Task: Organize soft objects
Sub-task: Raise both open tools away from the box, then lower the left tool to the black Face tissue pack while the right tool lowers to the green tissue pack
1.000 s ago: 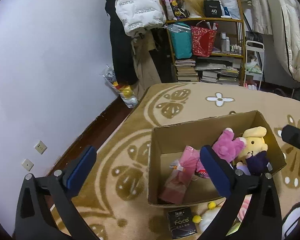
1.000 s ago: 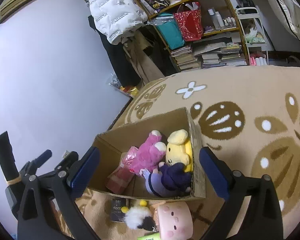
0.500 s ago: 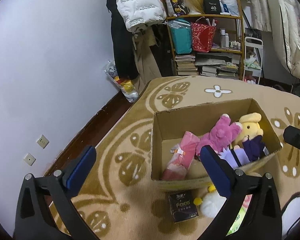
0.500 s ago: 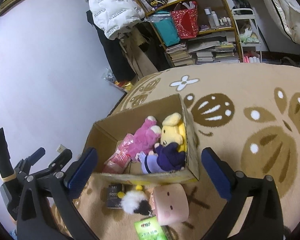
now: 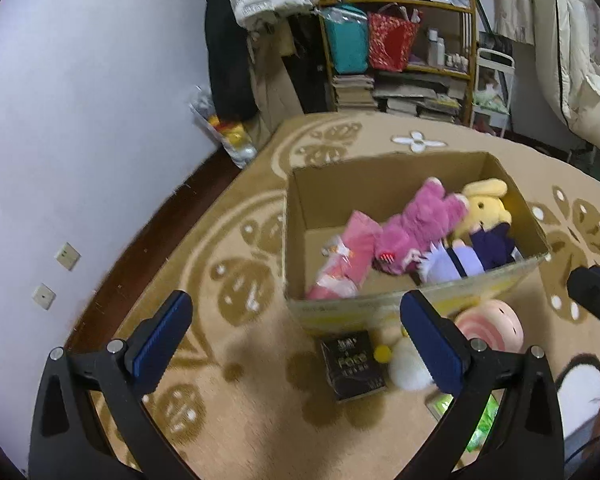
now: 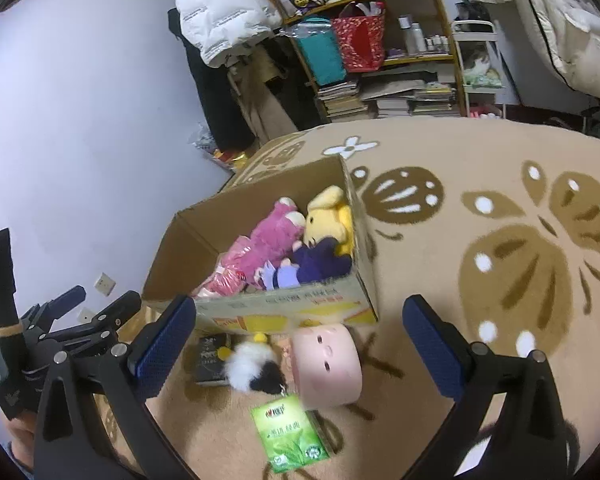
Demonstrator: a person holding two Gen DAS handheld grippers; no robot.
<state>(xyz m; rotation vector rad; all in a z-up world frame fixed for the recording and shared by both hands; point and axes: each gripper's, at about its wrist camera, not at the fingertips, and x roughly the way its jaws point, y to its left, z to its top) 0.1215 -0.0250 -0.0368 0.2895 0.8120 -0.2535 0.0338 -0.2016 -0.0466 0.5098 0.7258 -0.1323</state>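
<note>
Four soft things already lie in the cardboard box point(image 6: 260, 304): a pink packet point(image 5: 346, 258), a pink plush point(image 5: 418, 226), a yellow plush point(image 6: 328, 220) and a purple doll point(image 6: 316, 266). Both my left claw point(image 5: 296, 340) and right claw point(image 6: 300, 344) hang wide open and empty. I judge I'm between picks; next the pink cushion point(image 6: 326, 366) or the black-and-white pompom point(image 6: 254, 366), on the rug point(image 6: 500, 260) just before the box's near wall (tight there). Beside them lie a black pack point(image 5: 352, 364) and a green pack point(image 6: 288, 436). Rightward the rug is open.
</note>
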